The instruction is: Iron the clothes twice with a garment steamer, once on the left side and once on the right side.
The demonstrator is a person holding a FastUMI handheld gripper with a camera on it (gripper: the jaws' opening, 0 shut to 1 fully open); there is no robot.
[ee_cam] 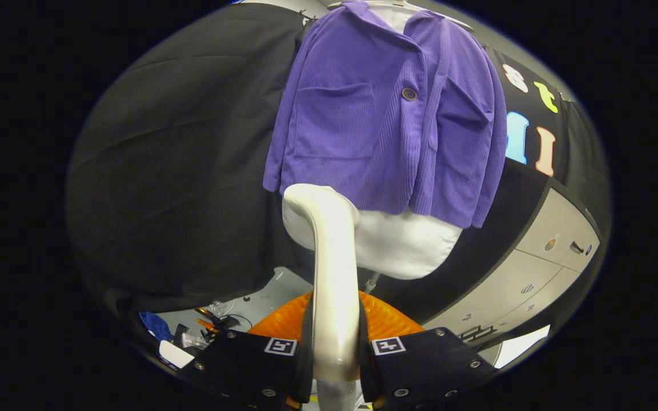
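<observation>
The claw (336,365) is clamped on the garment steamer (332,268), one black finger (260,365) pressing each side of its white handle, holding it upright between them.

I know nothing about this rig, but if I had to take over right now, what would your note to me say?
Gripper: shut on the garment steamer, both fingers clamped on its cream handle.
Steamer head is raised just ahead of the fingers, below the hem of the purple jacket; I can't tell whether it touches the cloth.
The jacket hangs buttoned over a white mannequin torso in front of the black booth wall.
Done: steamer picked up and brought to the jacket.
Left: judging by this view, one pass on the left side and one on the right.
</observation>
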